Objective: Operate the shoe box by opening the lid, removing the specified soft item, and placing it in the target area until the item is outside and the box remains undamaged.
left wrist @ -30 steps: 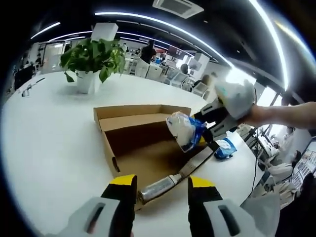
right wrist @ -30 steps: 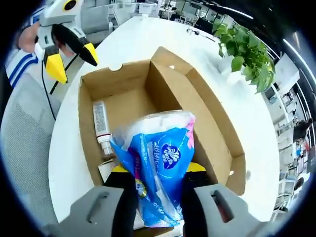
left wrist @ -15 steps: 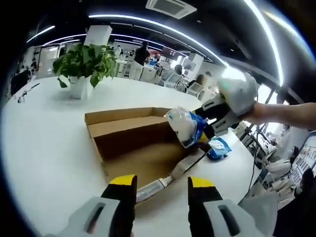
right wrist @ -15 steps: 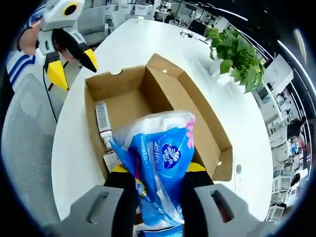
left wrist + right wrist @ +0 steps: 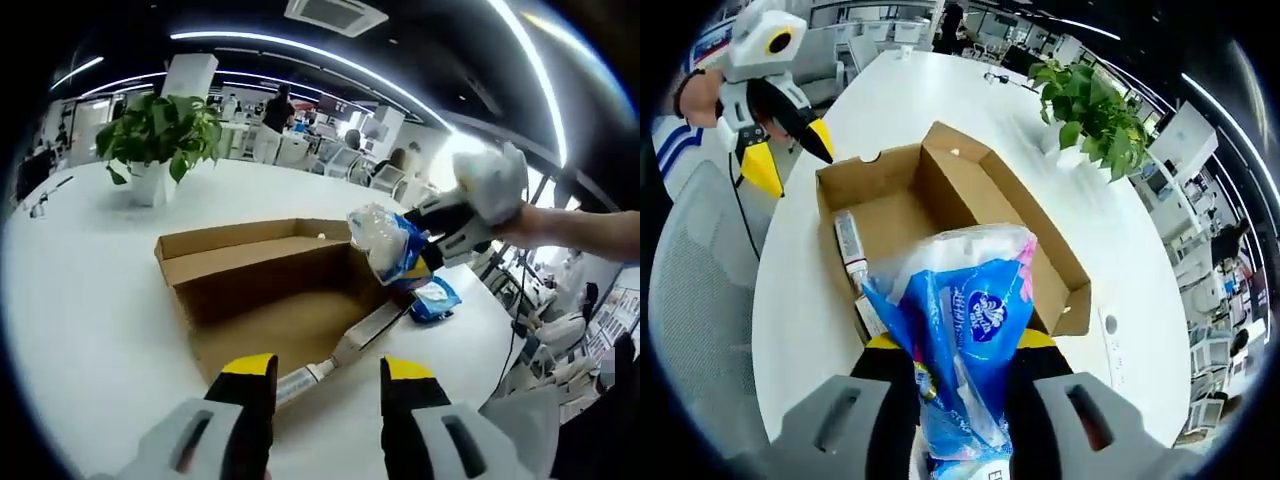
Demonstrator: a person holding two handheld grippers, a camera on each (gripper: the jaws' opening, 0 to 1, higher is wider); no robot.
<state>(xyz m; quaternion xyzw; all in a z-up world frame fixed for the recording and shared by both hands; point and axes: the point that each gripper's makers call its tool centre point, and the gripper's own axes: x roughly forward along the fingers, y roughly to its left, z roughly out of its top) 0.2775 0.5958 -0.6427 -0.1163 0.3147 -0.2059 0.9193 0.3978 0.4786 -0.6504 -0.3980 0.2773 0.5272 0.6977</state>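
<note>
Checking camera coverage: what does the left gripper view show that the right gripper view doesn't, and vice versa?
Left gripper view alone: a second blue packet lying on the table beyond the box, and the ceiling light strips.

Right gripper view alone: a grey chair beside the table, and the packet's printed blue face seen close between that gripper's jaws.

Both: the open cardboard box, the tube lying inside it, the potted plant, the right gripper shut on the tissue packet, held above the box, and the left gripper, open.
</note>
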